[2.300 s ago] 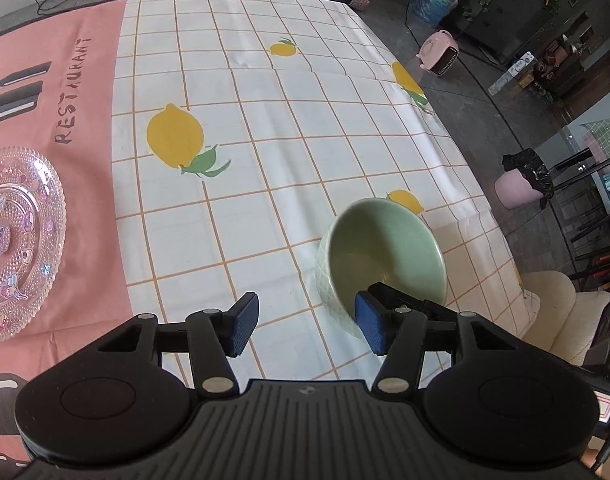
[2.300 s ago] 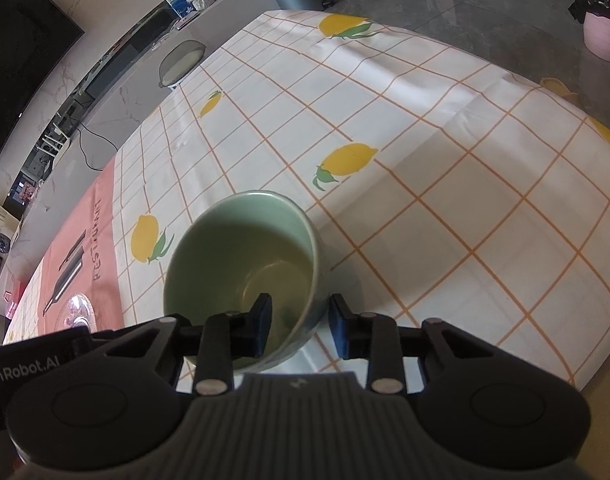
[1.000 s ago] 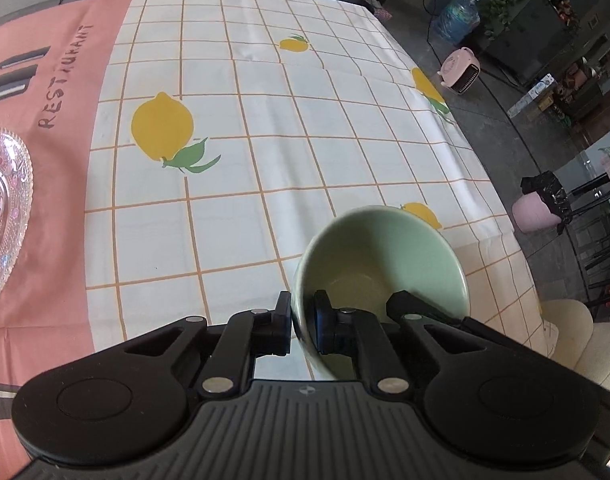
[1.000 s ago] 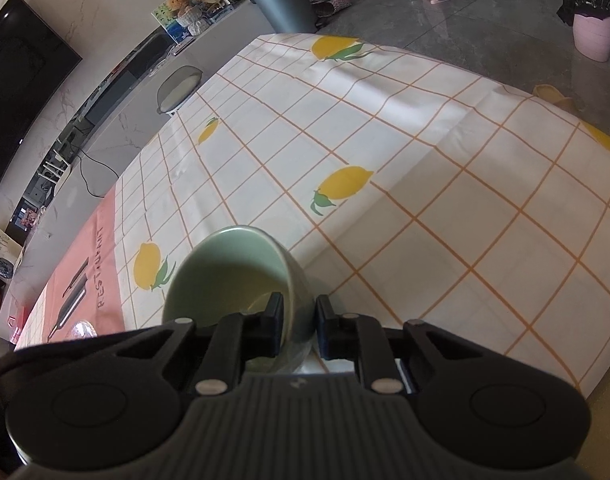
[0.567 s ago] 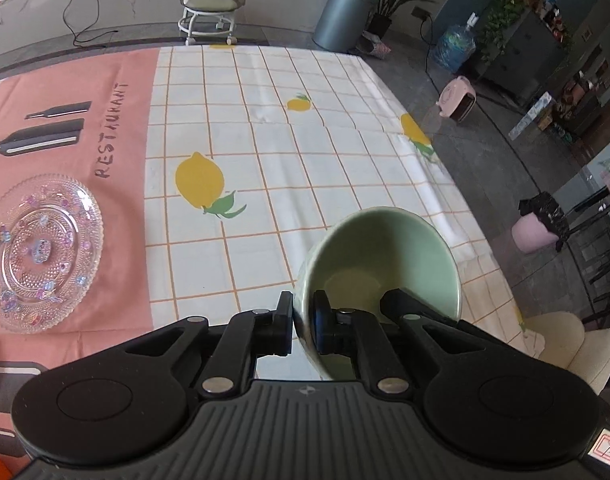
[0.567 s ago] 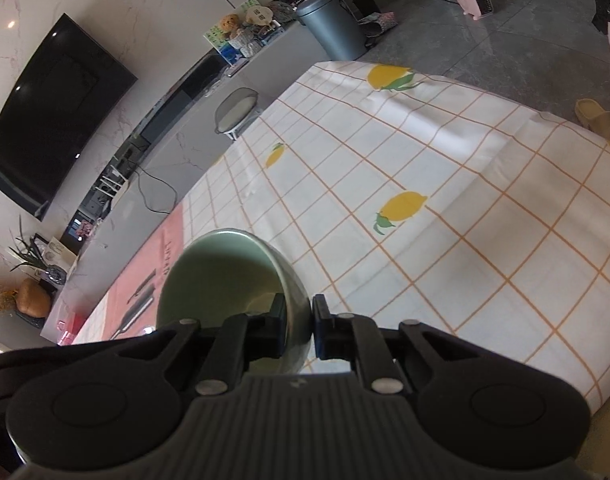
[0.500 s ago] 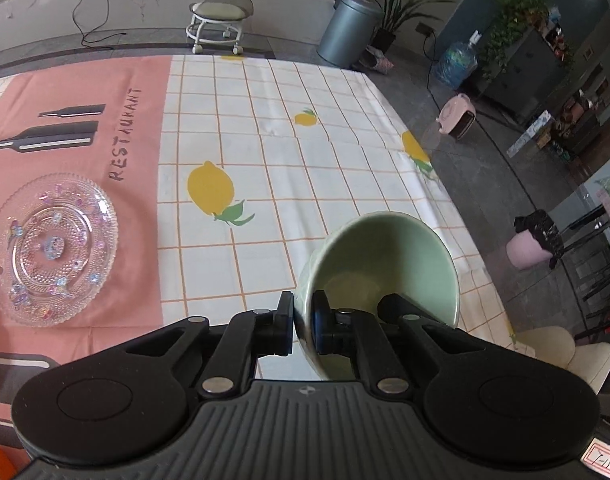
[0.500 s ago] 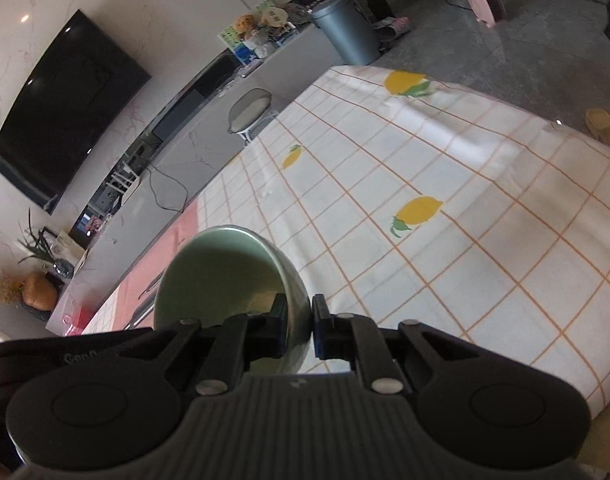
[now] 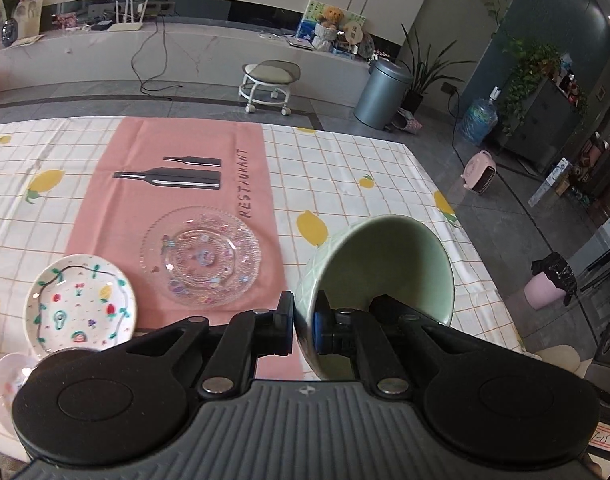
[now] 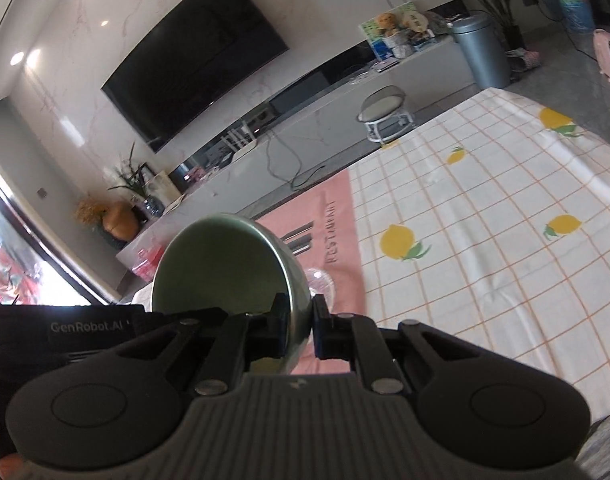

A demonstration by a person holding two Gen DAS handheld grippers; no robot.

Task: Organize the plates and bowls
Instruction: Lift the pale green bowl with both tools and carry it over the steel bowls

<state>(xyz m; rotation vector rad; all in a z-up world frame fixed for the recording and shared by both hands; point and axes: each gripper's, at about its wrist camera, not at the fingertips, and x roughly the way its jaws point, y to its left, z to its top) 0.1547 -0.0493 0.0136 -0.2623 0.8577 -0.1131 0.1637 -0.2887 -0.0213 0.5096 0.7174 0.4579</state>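
- Since the earlier frames both grippers have lifted the green bowl (image 9: pixel 369 264) off the tablecloth (image 9: pixel 345 168), and I now see far more of the room, with two plates that were out of sight before.
- Writing I can read: "RESTAURANT" printed on the pink placemat (image 9: pixel 177 148), beside bottle silhouettes; "GenRobot.AI" on the black housing at the left edge of my right wrist view.
- My left gripper (image 9: pixel 303 322) is nearly closed, pinching the bowl's near wall: one pad outside, one inside.
- My right gripper (image 10: pixel 301 326) is likewise clamped narrow on the bowl's rim, one finger inside, one outside.
- In both views the bowl sits tilted, its mouth turned away from the camera, raised above the table.
- Below and left of the bowl, a clear glass plate (image 9: pixel 201 256) rests on the placemat's near end.
- Just beside it, a white painted plate (image 9: pixel 81 304) lies on the chequered lemon-print cloth.
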